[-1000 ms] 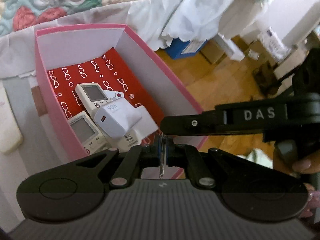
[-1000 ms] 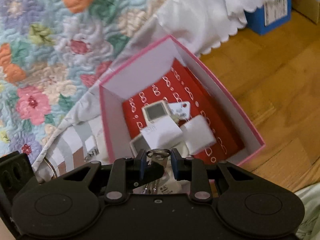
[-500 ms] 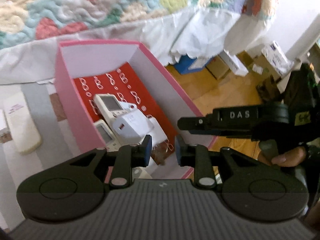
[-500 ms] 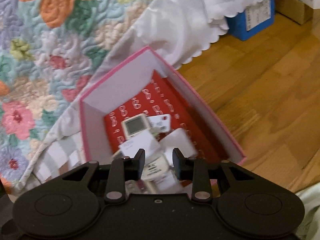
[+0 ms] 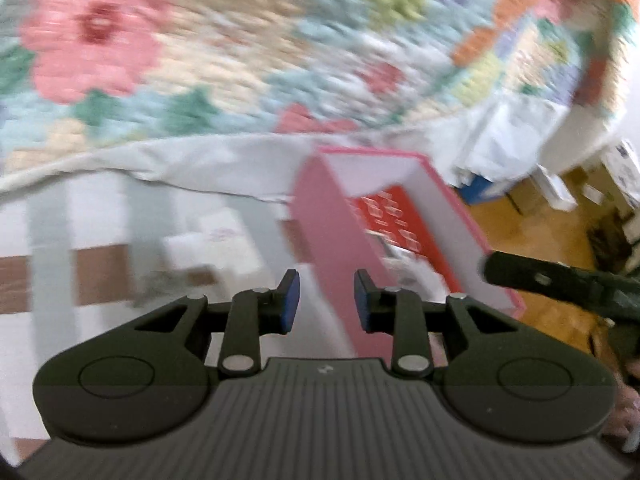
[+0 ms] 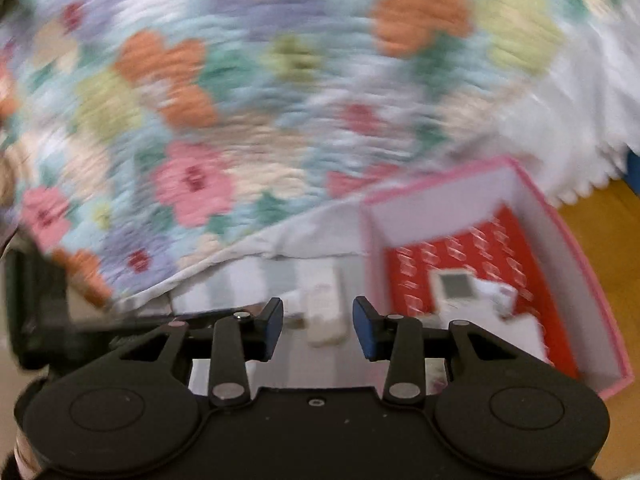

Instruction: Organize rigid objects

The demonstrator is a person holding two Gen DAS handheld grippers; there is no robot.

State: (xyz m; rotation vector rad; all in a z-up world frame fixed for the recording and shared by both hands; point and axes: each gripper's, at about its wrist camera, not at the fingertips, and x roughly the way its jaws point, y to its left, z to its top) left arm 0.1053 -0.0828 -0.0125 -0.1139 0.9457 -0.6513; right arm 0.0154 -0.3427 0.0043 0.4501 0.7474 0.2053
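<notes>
Floral quilt (image 6: 248, 128) fills the blurred background, striped cloth (image 5: 100, 240) below it. Your left gripper (image 5: 327, 300) and right gripper (image 6: 318, 322) both have jaws opening, nothing between them. Pink box (image 6: 576, 256) sits right, holding a small screen device (image 6: 454, 288). White remote (image 6: 326, 312) lies beside the box.

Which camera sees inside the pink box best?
The right wrist view: it looks down into the pink box, showing its red floor and white gadgets. The left wrist view shows mostly the box's pink outer wall, blurred.
</notes>
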